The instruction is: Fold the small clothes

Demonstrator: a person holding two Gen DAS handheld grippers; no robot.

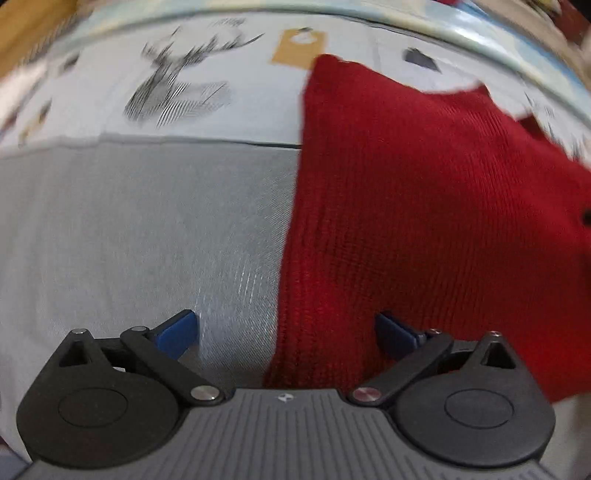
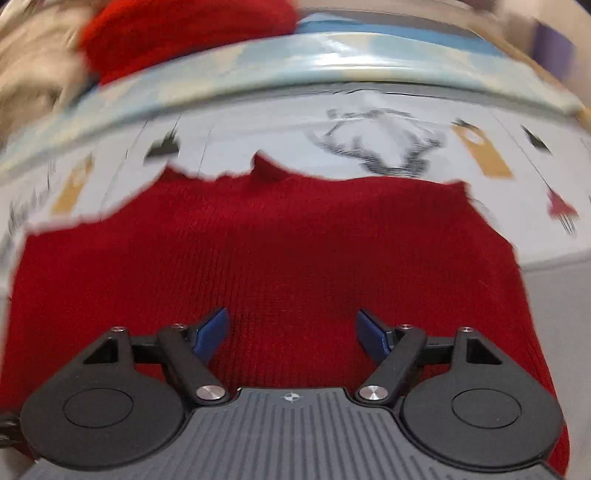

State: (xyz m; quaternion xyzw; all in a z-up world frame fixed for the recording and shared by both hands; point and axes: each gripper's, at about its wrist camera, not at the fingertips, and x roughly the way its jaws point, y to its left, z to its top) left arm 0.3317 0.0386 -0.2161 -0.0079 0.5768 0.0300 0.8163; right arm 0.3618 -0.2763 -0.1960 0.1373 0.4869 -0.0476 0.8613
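A dark red knitted garment (image 1: pixel 424 206) lies flat on a grey cloth surface (image 1: pixel 129 240), filling the right half of the left wrist view. My left gripper (image 1: pixel 286 334) stands wide open over the garment's left edge: one blue pad is above the grey cloth, the other above the red knit. Neither pad presses on anything. In the right wrist view the red garment (image 2: pixel 295 251) spreads across the whole middle. My right gripper (image 2: pixel 291 334) hangs open above the knit with nothing pinched between its blue pads.
Beyond the grey cloth lies a pale sheet printed with a stag (image 1: pixel 177 81) and tan tags (image 2: pixel 480 151), bordered by a light blue band (image 2: pixel 332 62). More red fabric (image 2: pixel 184 33) is heaped past that band. Both views are motion-blurred.
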